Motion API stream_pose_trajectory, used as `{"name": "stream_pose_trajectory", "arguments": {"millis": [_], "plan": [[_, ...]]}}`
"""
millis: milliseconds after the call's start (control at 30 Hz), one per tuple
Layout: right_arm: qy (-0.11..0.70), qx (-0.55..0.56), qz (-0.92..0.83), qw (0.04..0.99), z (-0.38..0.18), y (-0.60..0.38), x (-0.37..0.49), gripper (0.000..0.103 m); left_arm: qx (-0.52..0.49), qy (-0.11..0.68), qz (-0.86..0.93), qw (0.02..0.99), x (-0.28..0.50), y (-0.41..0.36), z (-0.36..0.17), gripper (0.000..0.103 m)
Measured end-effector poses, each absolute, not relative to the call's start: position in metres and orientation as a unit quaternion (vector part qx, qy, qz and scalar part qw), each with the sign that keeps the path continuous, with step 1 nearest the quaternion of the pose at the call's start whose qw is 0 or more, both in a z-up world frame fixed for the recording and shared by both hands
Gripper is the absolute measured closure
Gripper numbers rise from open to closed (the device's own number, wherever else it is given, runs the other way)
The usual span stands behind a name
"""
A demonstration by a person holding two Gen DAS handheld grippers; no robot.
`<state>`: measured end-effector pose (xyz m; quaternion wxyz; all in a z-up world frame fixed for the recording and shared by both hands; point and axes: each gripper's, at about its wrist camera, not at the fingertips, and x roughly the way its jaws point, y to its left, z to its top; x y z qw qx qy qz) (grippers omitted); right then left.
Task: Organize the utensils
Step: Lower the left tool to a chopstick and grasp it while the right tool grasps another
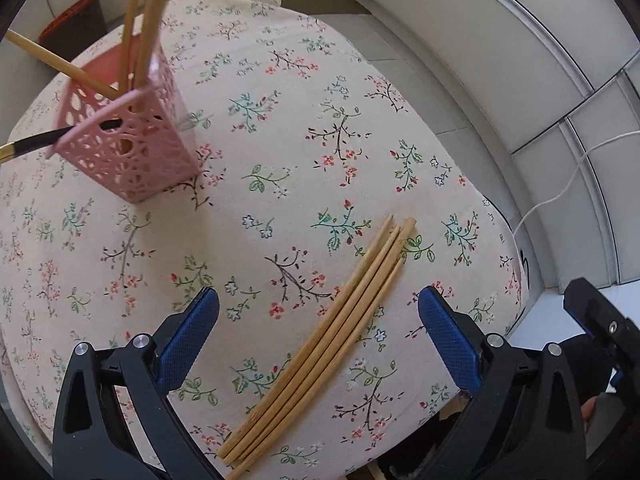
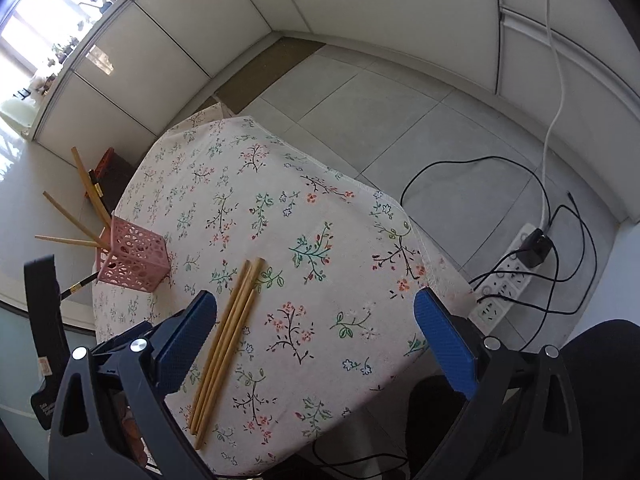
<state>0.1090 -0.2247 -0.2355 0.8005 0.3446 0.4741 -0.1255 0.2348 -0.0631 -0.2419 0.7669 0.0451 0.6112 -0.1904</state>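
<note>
Several wooden chopsticks (image 1: 340,328) lie side by side on the floral tablecloth (image 1: 280,140), between the fingers of my open, empty left gripper (image 1: 318,312), which hovers above them. A pink perforated holder (image 1: 132,148) stands at the left with several wooden chopsticks and a black-and-gold one (image 1: 36,146) sticking out. In the right wrist view the loose chopsticks (image 2: 228,340) lie just right of the left fingertip of my open, empty right gripper (image 2: 314,312). The holder (image 2: 134,258) stands at the table's left edge.
The small table's edges (image 2: 424,248) are close on all sides. A brown and orange box (image 1: 76,26) stands beyond the holder. A power strip (image 2: 508,276) with black and white cables lies on the tiled floor at the right.
</note>
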Motion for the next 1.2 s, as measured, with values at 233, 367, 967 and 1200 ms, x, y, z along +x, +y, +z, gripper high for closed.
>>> {"name": "stream_pose_trajectory", "arguments": {"millis": [233, 367, 967, 1200], "plan": [[0.488, 0.348, -0.108, 0.793, -0.242, -0.226, 0.111, 0.007, 0.014, 0.655, -0.177, 0.734, 0.259, -0.072, -0.269, 0.023], [0.492, 0.353, -0.11, 0.788, -0.247, -0.229, 0.112, 0.007, 0.036, 0.662, -0.173, 0.728, 0.26, -0.077, -0.28, 0.031], [0.512, 0.392, -0.128, 0.754, -0.244, -0.242, 0.143, 0.007, 0.048, 0.657, -0.185, 0.729, 0.268, -0.073, -0.279, 0.049], [0.508, 0.402, -0.14, 0.749, -0.253, -0.253, 0.142, 0.007, 0.077, 0.654, -0.18, 0.731, 0.264, -0.086, -0.283, 0.045]]}}
